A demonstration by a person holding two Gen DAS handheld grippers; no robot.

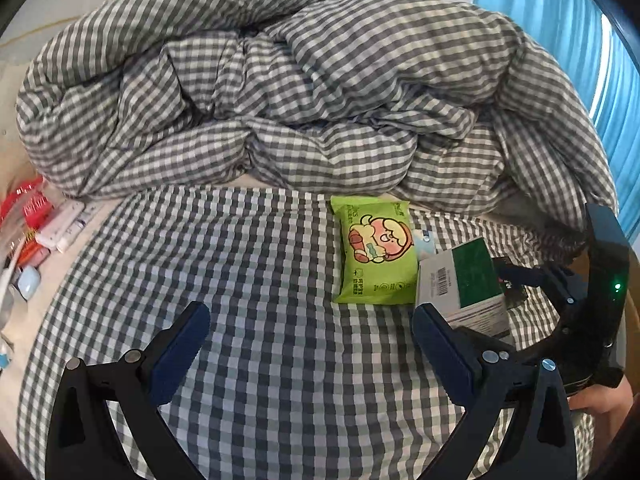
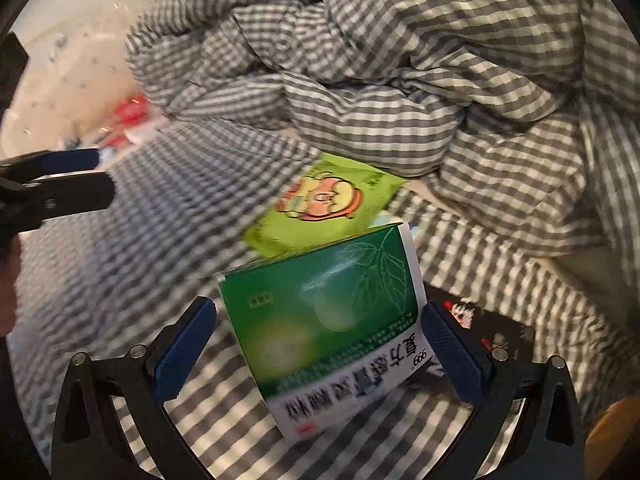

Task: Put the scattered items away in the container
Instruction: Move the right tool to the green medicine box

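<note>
A green and white medicine box (image 2: 332, 320) lies tilted on the checked bedsheet between the open jaws of my right gripper (image 2: 320, 352); the left pad (image 2: 188, 348) stands apart from it, the right pad (image 2: 452, 352) is close beside it. The box also shows in the left wrist view (image 1: 460, 284). A lime-green wipes pack (image 1: 376, 252) with a cartoon lies just behind it, seen blurred in the right wrist view (image 2: 320, 204). My left gripper (image 1: 312, 348) is open and empty over the bare sheet, left of both items.
A bunched checked duvet (image 1: 280, 80) fills the back of the bed. Red packets and white tubes (image 1: 52, 224) lie at the left edge. A dark printed packet (image 2: 492, 324) lies right of the box. Blue curtain (image 1: 560, 20) at right.
</note>
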